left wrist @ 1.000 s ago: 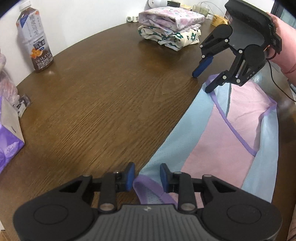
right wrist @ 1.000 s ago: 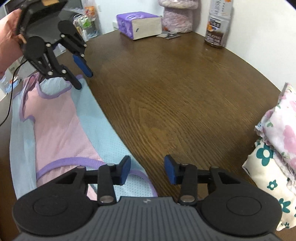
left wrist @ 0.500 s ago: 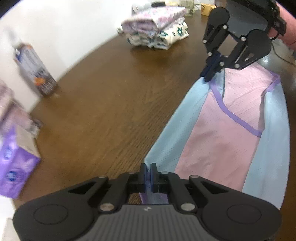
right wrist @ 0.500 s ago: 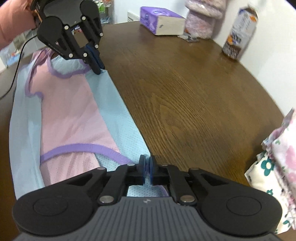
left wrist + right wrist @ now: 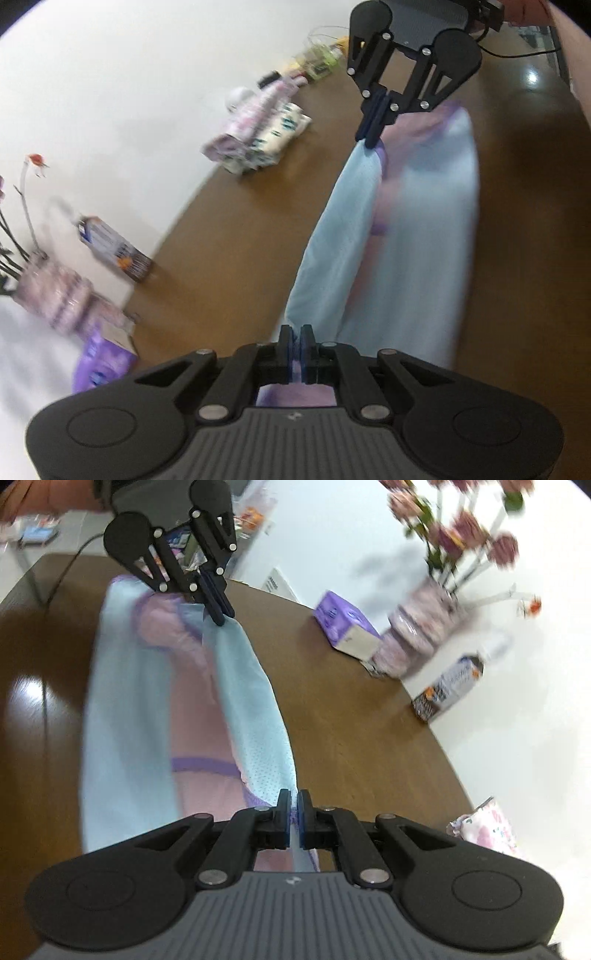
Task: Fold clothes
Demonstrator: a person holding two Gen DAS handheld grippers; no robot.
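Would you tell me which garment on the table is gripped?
The light blue and pink garment, pinched by both grippers; the folded floral stack lies untouched near the wall.

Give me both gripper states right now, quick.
Left gripper: shut on the blue-and-pink garment edge.
Right gripper: shut on the same garment's edge.

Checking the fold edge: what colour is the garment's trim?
Purple, on the light blue and pink garment; clearest in the right wrist view.

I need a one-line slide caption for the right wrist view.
Both grippers, right and left, pinch one long edge of a light-blue and pink garment.
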